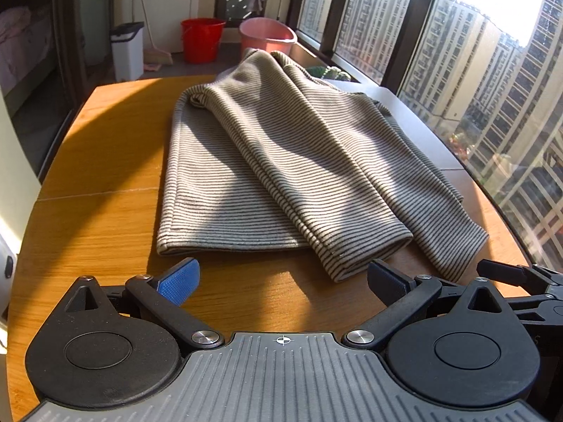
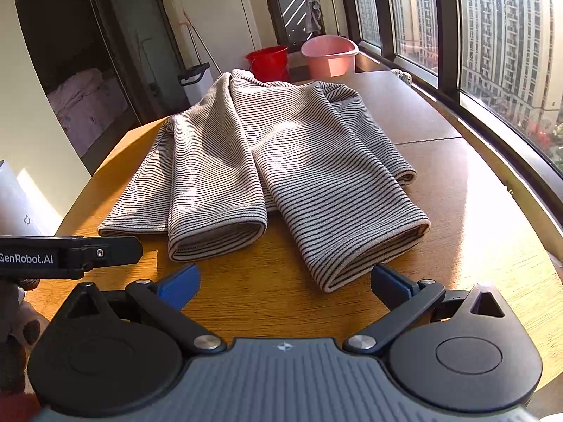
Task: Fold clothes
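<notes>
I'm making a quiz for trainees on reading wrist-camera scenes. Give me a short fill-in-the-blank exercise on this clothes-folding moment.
1. The garment on the wooden table has a ______ pattern.
2. Both the left gripper and the right gripper have their jaws ______, holding nothing.
3. Beyond the table, next to the pink basin, stands a bucket coloured ______.
4. Both sleeves are folded ______ the body of the garment.

Missing words: striped; open; red; over

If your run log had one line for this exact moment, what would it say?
task: fold clothes | left gripper: open, empty | right gripper: open, empty | striped garment: on wooden table, sleeves folded over body
</notes>
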Available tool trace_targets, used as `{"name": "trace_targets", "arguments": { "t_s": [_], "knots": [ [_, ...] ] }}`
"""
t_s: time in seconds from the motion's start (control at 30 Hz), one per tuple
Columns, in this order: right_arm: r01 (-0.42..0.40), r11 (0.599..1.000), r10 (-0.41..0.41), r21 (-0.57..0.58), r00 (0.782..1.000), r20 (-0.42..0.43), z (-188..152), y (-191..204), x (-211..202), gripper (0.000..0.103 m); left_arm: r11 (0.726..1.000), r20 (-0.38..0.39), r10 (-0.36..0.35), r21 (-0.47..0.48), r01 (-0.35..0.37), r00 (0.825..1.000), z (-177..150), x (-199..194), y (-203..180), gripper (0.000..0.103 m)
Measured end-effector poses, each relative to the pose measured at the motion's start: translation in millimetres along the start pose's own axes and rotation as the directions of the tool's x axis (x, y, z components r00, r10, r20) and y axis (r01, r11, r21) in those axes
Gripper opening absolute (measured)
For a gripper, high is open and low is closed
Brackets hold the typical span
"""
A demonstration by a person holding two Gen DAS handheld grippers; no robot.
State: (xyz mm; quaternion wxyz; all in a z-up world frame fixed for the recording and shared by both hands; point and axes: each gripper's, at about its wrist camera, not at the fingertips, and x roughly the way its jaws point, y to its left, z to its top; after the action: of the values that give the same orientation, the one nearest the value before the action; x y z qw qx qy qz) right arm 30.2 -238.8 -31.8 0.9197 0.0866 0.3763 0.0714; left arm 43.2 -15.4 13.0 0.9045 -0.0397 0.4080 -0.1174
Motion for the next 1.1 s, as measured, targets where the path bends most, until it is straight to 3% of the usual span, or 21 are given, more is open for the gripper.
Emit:
{"name": "trace_targets", "arguments": {
  "t_s": [0.23,0.33,0.47,0.57,0.7,0.83,1.1],
  "knots": [
    [-0.016,1.0,0.016,0.0,0.997,0.071,40.5,-16.6,13.7,0.103,0.994,0.087,-0.085,0.081,0.078,0.993,43.2,33.1,-3.4,0.103],
    [-0.066,0.998,0.063,0.022,0.99,0.125,66.8,-24.8,34.2,0.103,0.993,0.07,-0.081,0.094,0.075,0.994,61.9,62.8,0.5,0.103],
    [-0.116,0.989,0.11,0.089,0.991,0.076,106.7,-27.5,82.6,0.103,0.996,-0.023,-0.08,0.029,0.08,0.997,76.0,106.2,18.5,0.103],
    [-0.157,0.976,0.155,0.153,0.988,0.026,128.6,-26.3,122.9,0.103,0.997,-0.002,-0.074,0.024,0.074,0.997,75.3,115.1,27.1,0.103],
    [-0.206,0.959,0.204,0.194,0.978,0.027,132.8,-27.5,144.7,0.103,0.995,0.052,-0.094,0.03,0.093,0.994,67.1,112.9,33.7,0.103],
    [-0.198,0.97,0.197,0.138,0.98,0.024,123.3,-20.0,140.7,0.103,0.989,0.09,-0.066,0.137,0.054,0.994,51.1,108.2,19.9,0.103],
    [-0.302,0.941,0.309,0.152,0.951,-0.027,91.2,-25.3,97.9,0.103,0.984,0.054,-0.056,0.17,0.046,0.997,18.4,74.1,17.5,0.103]
  ]
}}
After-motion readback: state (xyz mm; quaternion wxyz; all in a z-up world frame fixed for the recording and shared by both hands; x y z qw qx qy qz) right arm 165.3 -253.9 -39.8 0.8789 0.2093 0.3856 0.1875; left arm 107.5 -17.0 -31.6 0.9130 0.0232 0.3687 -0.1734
